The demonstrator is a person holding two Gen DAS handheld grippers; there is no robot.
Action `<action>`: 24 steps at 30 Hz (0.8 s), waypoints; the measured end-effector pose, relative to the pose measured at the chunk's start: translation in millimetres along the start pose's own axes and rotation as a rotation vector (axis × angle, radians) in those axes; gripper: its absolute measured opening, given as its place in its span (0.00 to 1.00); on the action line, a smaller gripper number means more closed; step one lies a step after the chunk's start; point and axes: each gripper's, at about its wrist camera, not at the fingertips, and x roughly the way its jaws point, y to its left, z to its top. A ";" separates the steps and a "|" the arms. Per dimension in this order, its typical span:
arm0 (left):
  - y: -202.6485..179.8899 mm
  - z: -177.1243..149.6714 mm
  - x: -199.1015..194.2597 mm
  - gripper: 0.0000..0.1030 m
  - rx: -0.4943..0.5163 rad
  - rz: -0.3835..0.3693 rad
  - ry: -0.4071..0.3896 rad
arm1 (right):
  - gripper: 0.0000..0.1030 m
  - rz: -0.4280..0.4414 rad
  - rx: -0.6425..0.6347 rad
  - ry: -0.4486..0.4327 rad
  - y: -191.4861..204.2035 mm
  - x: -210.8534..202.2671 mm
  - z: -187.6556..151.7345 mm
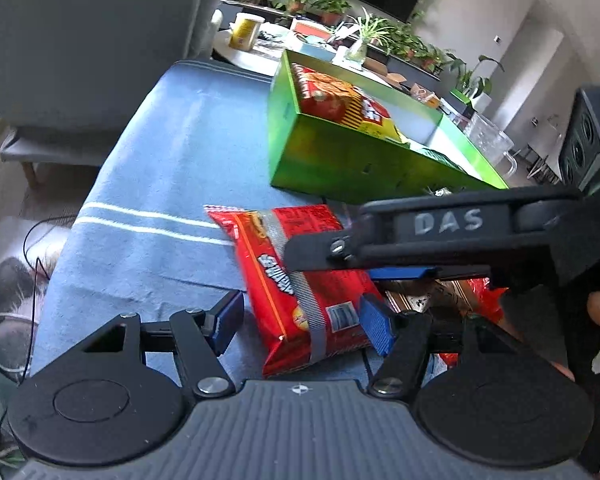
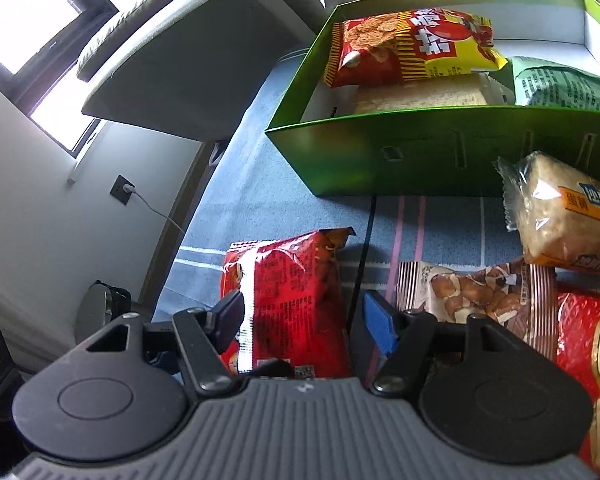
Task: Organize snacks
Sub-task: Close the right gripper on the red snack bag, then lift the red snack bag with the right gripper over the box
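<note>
This is a home living room. The work surface is covered by a blue cloth [image 1: 172, 152], and a grey upholstered sofa [image 1: 92, 40] stands just beside its far left corner, under a bright window [image 2: 24, 12] with a wall socket [image 2: 122, 190] below it. Beyond the cloth's far edge sits a round white side table [image 1: 252, 56] bearing a yellow cup [image 1: 245, 31], and behind that a row of potted houseplants [image 1: 340, 8] lines a low dark shelf.

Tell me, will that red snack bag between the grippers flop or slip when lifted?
The red snack bag looks puffy and crinkled, so probably light and floppy. Its glossy film may slip between the right hand-held gripper pads. Contents probably crush easily.
</note>
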 end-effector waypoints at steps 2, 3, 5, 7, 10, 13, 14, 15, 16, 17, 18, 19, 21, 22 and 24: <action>-2.7 1.0 2.7 0.59 0.000 -0.001 0.000 | 0.70 -0.002 -0.032 0.003 5.5 2.3 -1.7; -4.3 1.4 2.9 0.58 0.003 0.005 -0.002 | 0.68 -0.003 -0.047 0.005 8.8 3.3 -2.8; -6.9 1.7 1.4 0.58 0.006 0.013 -0.005 | 0.67 -0.024 -0.075 -0.009 15.4 3.2 -5.2; -8.1 1.5 -3.7 0.58 0.003 0.011 -0.016 | 0.67 -0.032 -0.095 -0.019 19.0 0.6 -6.7; -13.6 6.0 -16.0 0.58 0.011 0.011 -0.051 | 0.67 -0.023 -0.117 -0.051 24.1 -8.7 -6.8; -24.2 12.7 -28.6 0.58 0.043 0.018 -0.097 | 0.67 -0.012 -0.135 -0.106 28.4 -24.2 -5.0; -28.0 15.2 -32.4 0.58 0.051 0.018 -0.111 | 0.67 -0.007 -0.139 -0.124 29.0 -29.7 -4.3; -32.2 16.8 -35.2 0.58 0.059 0.019 -0.122 | 0.67 -0.003 -0.142 -0.141 29.5 -35.3 -4.1; -36.3 18.0 -38.3 0.58 0.069 0.019 -0.134 | 0.67 0.001 -0.145 -0.157 29.3 -40.3 -3.6; -40.8 18.9 -41.2 0.58 0.079 0.019 -0.145 | 0.67 0.005 -0.145 -0.171 28.3 -45.0 -3.6; -45.2 19.5 -43.7 0.58 0.088 0.019 -0.155 | 0.67 0.010 -0.145 -0.184 27.2 -49.7 -3.8; -48.4 19.9 -45.6 0.58 0.096 0.017 -0.162 | 0.67 0.015 -0.142 -0.195 25.4 -54.1 -4.2; -56.8 21.1 -48.4 0.58 0.114 0.013 -0.173 | 0.67 0.023 -0.134 -0.217 20.9 -62.0 -5.0; -60.6 21.7 -49.1 0.58 0.121 0.010 -0.177 | 0.67 0.025 -0.132 -0.226 20.1 -65.9 -5.2; -69.6 22.9 -49.6 0.58 0.135 0.004 -0.182 | 0.67 0.027 -0.123 -0.243 16.1 -72.8 -5.9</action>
